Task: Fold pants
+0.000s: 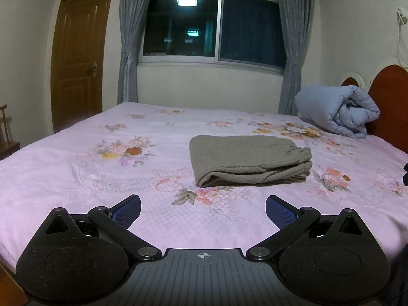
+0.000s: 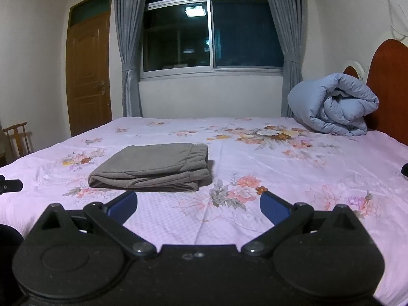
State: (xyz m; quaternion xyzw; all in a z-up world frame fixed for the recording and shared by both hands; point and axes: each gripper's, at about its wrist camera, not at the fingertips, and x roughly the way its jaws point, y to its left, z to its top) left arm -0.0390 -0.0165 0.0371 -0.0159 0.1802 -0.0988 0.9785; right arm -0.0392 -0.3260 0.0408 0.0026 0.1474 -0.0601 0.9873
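The grey-brown pants (image 1: 248, 162) lie folded into a compact stack on the pink floral bed sheet (image 1: 76, 178), waistband to the right. They also show in the right wrist view (image 2: 153, 168), left of centre. My left gripper (image 1: 203, 210) is open and empty, held above the sheet in front of the pants, apart from them. My right gripper (image 2: 199, 207) is open and empty, in front of the pants and a little to their right. A small dark part at the left edge of the right wrist view (image 2: 10, 185) looks like the other gripper.
A rolled blue duvet (image 1: 339, 109) lies at the back right against the red-brown headboard (image 1: 390, 102). A window with grey curtains (image 1: 211, 25) and a wooden door (image 1: 79, 58) are beyond the bed. A wooden chair (image 2: 17, 137) stands at the left.
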